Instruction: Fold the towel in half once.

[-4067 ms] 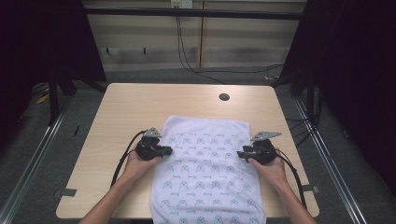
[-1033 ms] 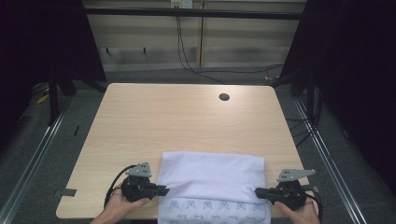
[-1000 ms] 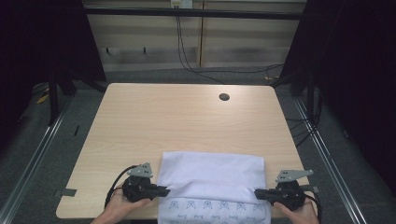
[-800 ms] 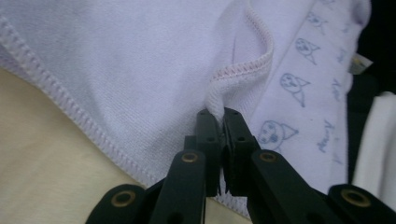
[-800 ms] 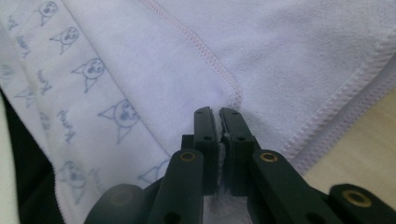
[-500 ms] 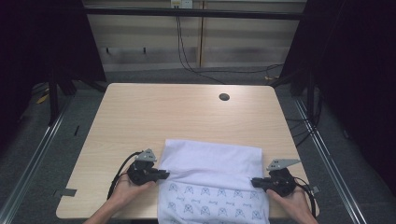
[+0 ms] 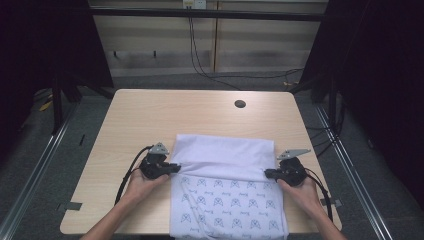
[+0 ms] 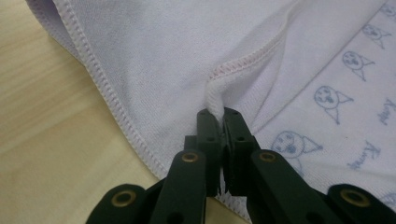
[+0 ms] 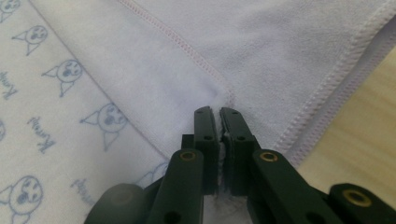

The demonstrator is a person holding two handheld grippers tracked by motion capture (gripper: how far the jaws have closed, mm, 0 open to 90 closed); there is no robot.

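Note:
A white towel (image 7: 227, 185) printed with small blue cat faces lies on the near half of the wooden table (image 7: 150, 115), its far part folded back toward me with the plain side up. My left gripper (image 7: 176, 167) is shut on the folded layer's corner at the towel's left edge; the left gripper view shows the towel's hemmed cloth (image 8: 243, 60) pinched between the jaws of this gripper (image 8: 220, 114). My right gripper (image 7: 267, 173) is shut on the matching corner at the right edge, where the towel's stitched hem (image 9: 196, 56) runs into that gripper (image 9: 218, 112).
A round dark grommet hole (image 7: 240, 104) sits near the table's far edge. Bare wood lies beyond and to the left of the towel. Cables (image 7: 125, 180) trail from both grippers toward the table's near edge. The towel's near end hangs over the front edge.
Both grippers carried the towel's far corners toward me, folding it over. In the last second they moved back away from me, uncovering more printed cloth.

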